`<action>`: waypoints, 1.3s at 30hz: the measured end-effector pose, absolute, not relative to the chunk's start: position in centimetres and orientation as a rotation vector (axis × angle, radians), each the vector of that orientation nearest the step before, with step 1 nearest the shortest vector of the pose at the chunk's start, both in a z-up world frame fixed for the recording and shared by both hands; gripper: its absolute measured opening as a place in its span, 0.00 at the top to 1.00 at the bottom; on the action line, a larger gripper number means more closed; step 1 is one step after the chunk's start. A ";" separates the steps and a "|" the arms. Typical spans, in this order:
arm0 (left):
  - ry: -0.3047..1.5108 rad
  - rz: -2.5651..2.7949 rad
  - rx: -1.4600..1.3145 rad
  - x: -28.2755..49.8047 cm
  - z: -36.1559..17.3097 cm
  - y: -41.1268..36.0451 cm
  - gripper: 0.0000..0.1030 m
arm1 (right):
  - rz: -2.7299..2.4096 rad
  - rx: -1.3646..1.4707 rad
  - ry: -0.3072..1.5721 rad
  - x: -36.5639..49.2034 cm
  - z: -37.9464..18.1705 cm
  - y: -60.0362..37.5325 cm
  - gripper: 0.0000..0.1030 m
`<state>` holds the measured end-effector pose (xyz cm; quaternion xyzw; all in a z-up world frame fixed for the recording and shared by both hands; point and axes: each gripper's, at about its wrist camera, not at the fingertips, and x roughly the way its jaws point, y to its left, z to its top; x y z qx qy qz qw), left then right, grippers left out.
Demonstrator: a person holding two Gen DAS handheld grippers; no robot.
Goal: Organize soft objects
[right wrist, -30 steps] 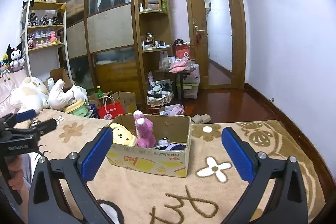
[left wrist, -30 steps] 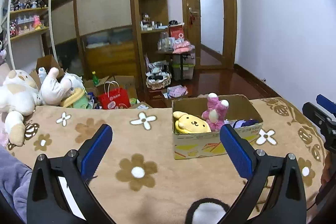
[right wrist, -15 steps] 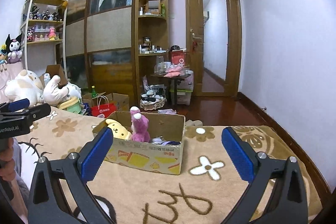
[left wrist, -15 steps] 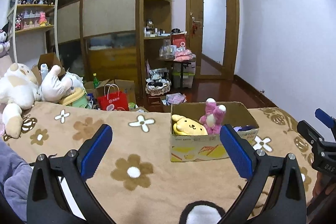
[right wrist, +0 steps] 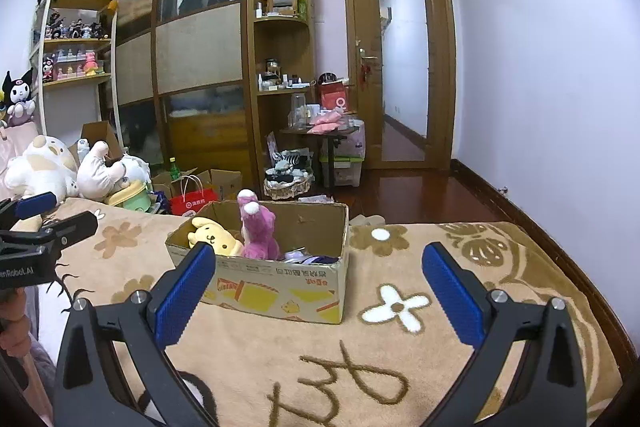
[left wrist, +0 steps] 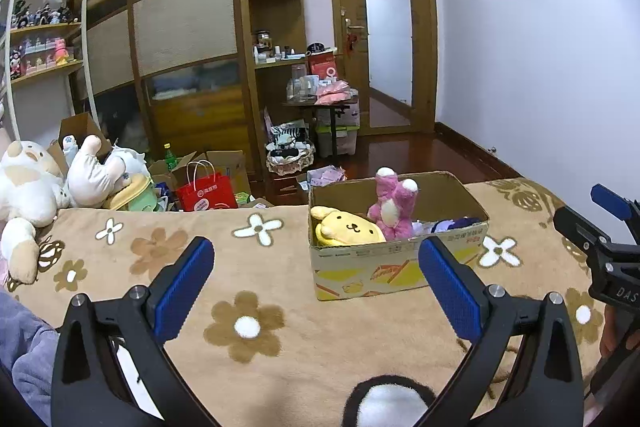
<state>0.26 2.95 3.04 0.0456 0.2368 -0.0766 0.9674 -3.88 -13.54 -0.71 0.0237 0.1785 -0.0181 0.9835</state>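
While the left hand-held gripper is hovering level above the bed with its blue-padded fingers spread wide apart and gripping nothing, the cardboard box is sitting just ahead of it and a little to the right, apart from both pads. Inside that box a yellow dog plush is lying at the left end and a pink plush is standing upright beside it, with purple fabric items filling the right end. A tan flower-patterned blanket is covering the bed, large white plush toys are piling up at its far left edge, and the other gripper is showing at the right edge of the view. Seen from the right wrist, the right hand-held gripper is likewise hanging over the blanket with its fingers wide apart and empty, and the box is lying ahead and toward the left finger, whose tip is overlapping the box's near corner in the view; whether they touch I cannot tell. Beyond the bed, a wooden wardrobe, a red paper bag on the dark wooden floor and a door are filling the room.
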 end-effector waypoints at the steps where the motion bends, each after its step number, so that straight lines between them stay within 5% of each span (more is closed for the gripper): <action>1: 0.481 -0.157 0.095 0.3 3.0 2.8 0.02 | -0.037 0.050 0.361 -3.8 -0.8 -13.6 0.00; 39: 0.495 -0.156 0.113 0.1 2.5 2.7 0.02 | -0.039 0.056 0.381 -3.5 -1.9 -13.5 0.00</action>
